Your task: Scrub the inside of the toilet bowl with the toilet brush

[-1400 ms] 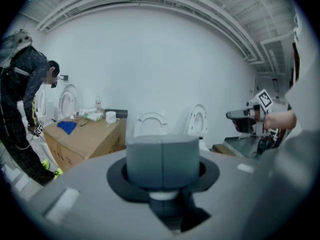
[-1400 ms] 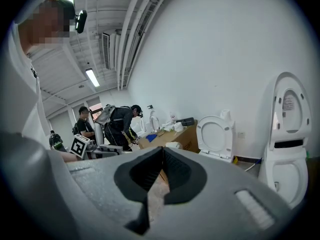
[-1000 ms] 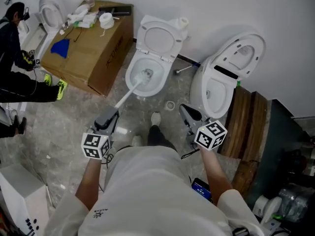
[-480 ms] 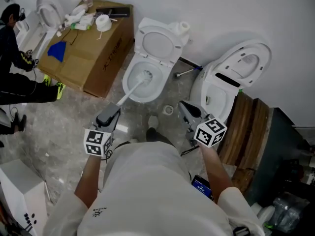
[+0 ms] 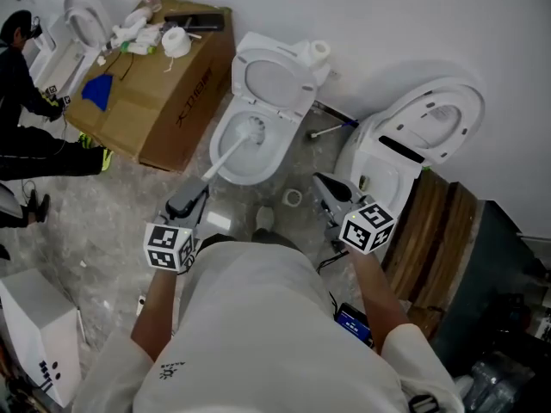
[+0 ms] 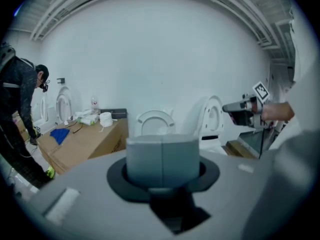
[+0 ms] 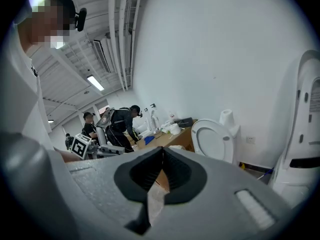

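Observation:
The open white toilet (image 5: 225,163) stands against the wall with its lid up. The white toilet brush (image 5: 252,131) has its head down inside the bowl, and its long handle slants back toward me. My left gripper (image 5: 195,194) is shut on the near end of that handle; in the left gripper view the grey handle (image 6: 162,156) fills the space between the jaws. My right gripper (image 5: 321,182) hovers to the right of the bowl, shut, with nothing in it. In the right gripper view the black pads (image 7: 175,171) meet, and the toilet's lid (image 7: 214,139) shows beyond them.
A second white toilet (image 5: 405,140) stands at the right beside stacked wooden boards (image 5: 439,222). A cardboard box (image 5: 155,84) with paper rolls and a blue cloth sits left of the bowl. A person in dark clothes (image 5: 26,93) bends over at the far left.
The head view has drifted a little, so the toilet sits slightly lower left. The brush head stays in the bowl, nudged toward its back. Both grippers hold nearly the same places.

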Available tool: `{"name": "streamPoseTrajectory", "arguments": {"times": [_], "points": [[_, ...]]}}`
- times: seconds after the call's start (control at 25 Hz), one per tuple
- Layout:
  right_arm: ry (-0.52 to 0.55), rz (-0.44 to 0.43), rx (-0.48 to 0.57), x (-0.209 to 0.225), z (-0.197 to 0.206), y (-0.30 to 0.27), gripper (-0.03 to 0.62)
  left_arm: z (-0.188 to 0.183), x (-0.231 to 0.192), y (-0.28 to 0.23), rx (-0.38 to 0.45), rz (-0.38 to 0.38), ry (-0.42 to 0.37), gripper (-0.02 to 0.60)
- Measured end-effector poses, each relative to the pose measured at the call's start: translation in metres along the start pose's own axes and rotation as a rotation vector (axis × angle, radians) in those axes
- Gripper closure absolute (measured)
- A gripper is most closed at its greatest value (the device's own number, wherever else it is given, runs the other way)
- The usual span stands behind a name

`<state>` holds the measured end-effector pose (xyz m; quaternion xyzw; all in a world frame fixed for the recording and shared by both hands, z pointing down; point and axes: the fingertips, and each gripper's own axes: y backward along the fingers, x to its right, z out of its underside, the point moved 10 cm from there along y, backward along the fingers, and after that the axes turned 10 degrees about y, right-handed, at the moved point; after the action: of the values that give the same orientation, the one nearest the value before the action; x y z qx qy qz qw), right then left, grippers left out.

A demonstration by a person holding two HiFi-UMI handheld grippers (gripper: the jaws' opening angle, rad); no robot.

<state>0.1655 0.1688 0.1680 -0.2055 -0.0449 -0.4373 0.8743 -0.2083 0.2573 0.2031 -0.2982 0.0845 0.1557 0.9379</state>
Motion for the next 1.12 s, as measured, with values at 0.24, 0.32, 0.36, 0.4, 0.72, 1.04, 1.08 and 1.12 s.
{"name": "streamPoseTrajectory", "arguments": {"times": [0.24, 0.32, 0.36, 0.4, 0.72, 1.04, 1.08, 1.12], "points": [[-0.022, -0.008, -0.004, 0.033, 0.000, 0.004, 0.592, -0.013, 0.011, -0.023, -0.025, -0.014, -0.017, 0.433], [-0.030, -0.009, -0.006, 0.041, 0.001, 0.003, 0.593, -0.016, 0.012, -0.027, -0.028, -0.027, -0.017, 0.433], [-0.034, -0.010, -0.007, 0.044, 0.002, 0.002, 0.592, -0.017, 0.011, -0.029, -0.030, -0.033, -0.011, 0.433], [-0.036, -0.012, -0.010, 0.046, 0.004, 0.001, 0.592, -0.017, 0.010, -0.032, -0.035, -0.037, -0.006, 0.433], [-0.053, -0.023, -0.071, 0.064, 0.009, -0.021, 0.593, -0.012, -0.014, -0.068, -0.114, -0.044, 0.006, 0.433], [-0.070, 0.037, -0.129, 0.082, 0.027, -0.058, 0.592, 0.013, -0.054, -0.130, -0.218, -0.018, 0.013, 0.433], [-0.073, 0.041, -0.136, 0.083, 0.029, -0.064, 0.592, 0.017, -0.060, -0.139, -0.228, -0.015, 0.013, 0.433], [-0.076, 0.043, -0.143, 0.084, 0.032, -0.069, 0.592, 0.021, -0.066, -0.149, -0.238, -0.012, 0.012, 0.433]]}}
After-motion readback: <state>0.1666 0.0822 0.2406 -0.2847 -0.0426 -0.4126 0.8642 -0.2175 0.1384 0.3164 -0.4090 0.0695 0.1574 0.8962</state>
